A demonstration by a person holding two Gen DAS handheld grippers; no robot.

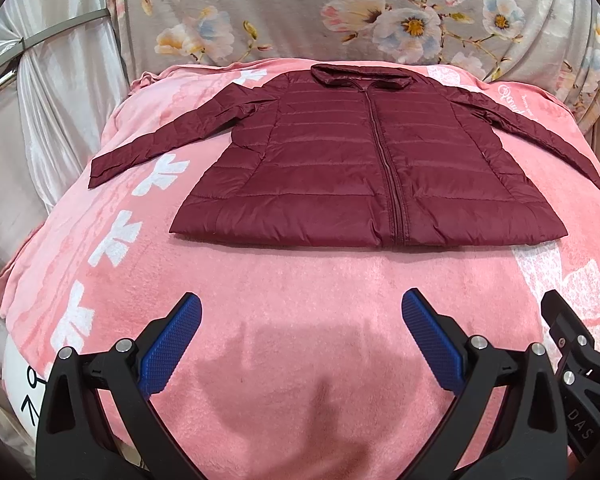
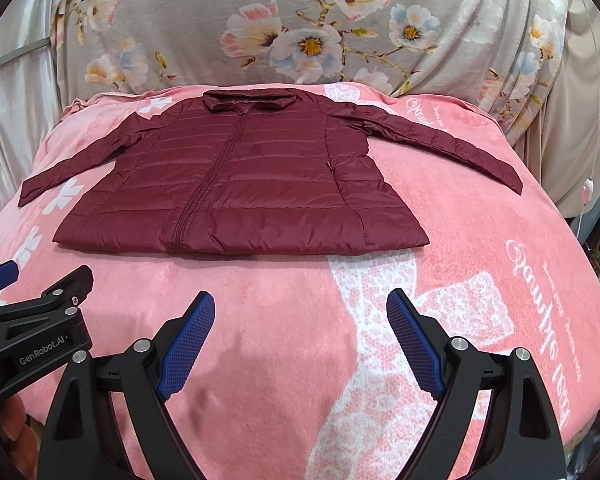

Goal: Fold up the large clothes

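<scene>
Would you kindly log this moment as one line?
stage: pre-fold | jacket: flat, zipped, sleeves spread, on blanket | left gripper: open, empty | right gripper: open, empty

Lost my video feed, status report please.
Left gripper and right gripper open, empty, short of the hem. Maroon jacket flat, zipped, sleeves spread on pink blanket. Nothing blocking.

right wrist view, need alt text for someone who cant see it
A maroon puffer jacket lies flat and zipped on a pink blanket, sleeves spread out to both sides, collar toward a floral fabric backdrop. The right gripper hovers open over the blanket short of the hem, and the left gripper shows at the left edge.
</scene>
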